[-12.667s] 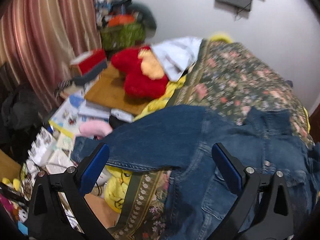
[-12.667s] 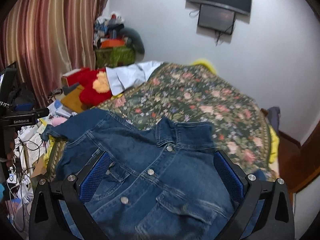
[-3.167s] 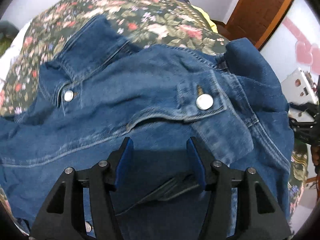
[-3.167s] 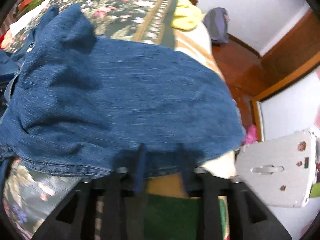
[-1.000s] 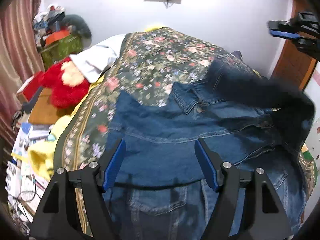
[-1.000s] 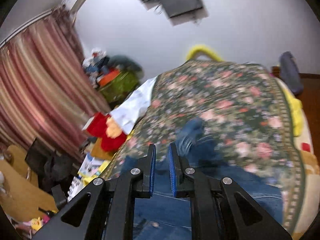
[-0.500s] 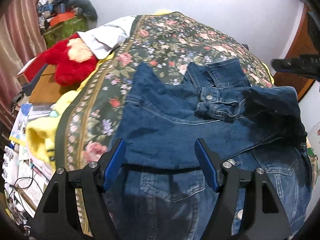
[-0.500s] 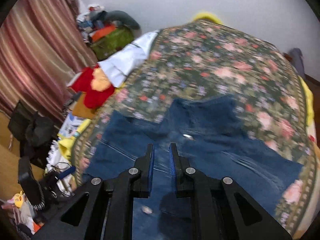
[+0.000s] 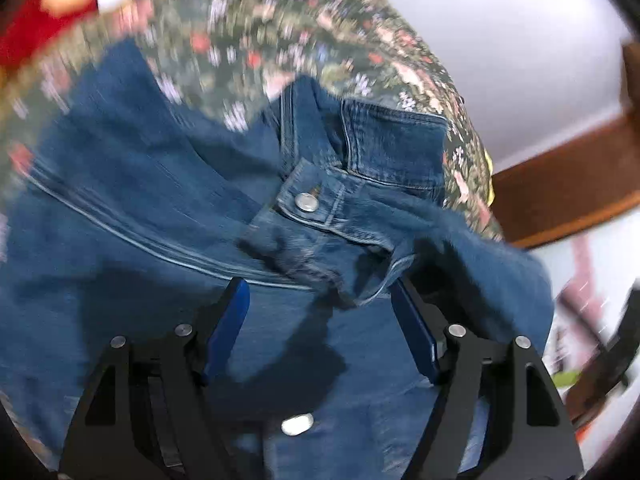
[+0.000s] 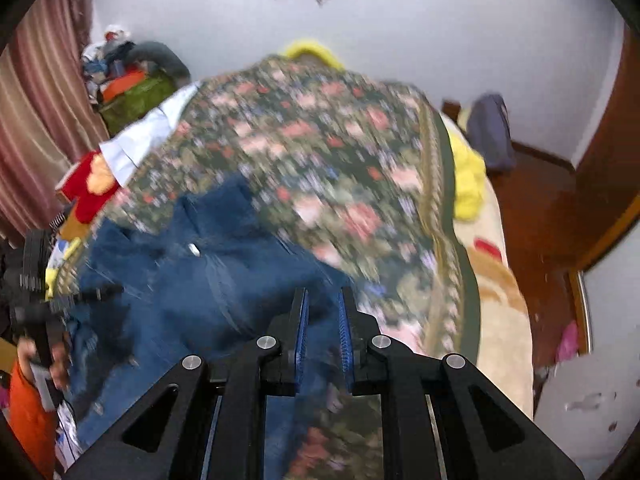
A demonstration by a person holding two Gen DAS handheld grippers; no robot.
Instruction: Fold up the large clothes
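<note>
left tool [image 9: 320, 312]: jaws spread wide, nothing pinched; denim lies under and between the blue pads [image 9: 226, 326], pads not pressing it. View blurred by motion.
denim jacket [image 9: 132, 216]: on the bed, spread flat on the near part of the floral bedspread [image 9: 280, 24]. In the left wrist view the collar [image 9: 394, 144] sits toward the far end of the bed and the body runs toward the camera. One sleeve is folded across the front, its cuff [image 9: 312, 204] with a metal snap lying just ahead of the left tool.
jacket long axis: roughly along the bed, collar end far, hem end near; hem hidden under the tools.
jacket edges: left edge close to the left side of the bedspread; right shoulder bulges up near the bed's right edge.
right tool [image 10: 323, 334]: jaws closed to a narrow gap; denim is seen in the gap, but blur hides whether any is clamped.
jacket in right wrist view [image 10: 192, 280]: fills the near left part of the bed, collar toward the far end.
open room: far half and right strip of the bedspread are bare of denim; a yellow cloth [image 10: 466, 178] lies at the right edge.
bed surrounds: red plush toy [image 10: 86, 184] and white cloth [image 10: 140, 140] off the left side, wooden floor [image 10: 532, 208] on the right.
person's hand [image 10: 56, 360]: at the left edge, holding the other tool's handle.
</note>
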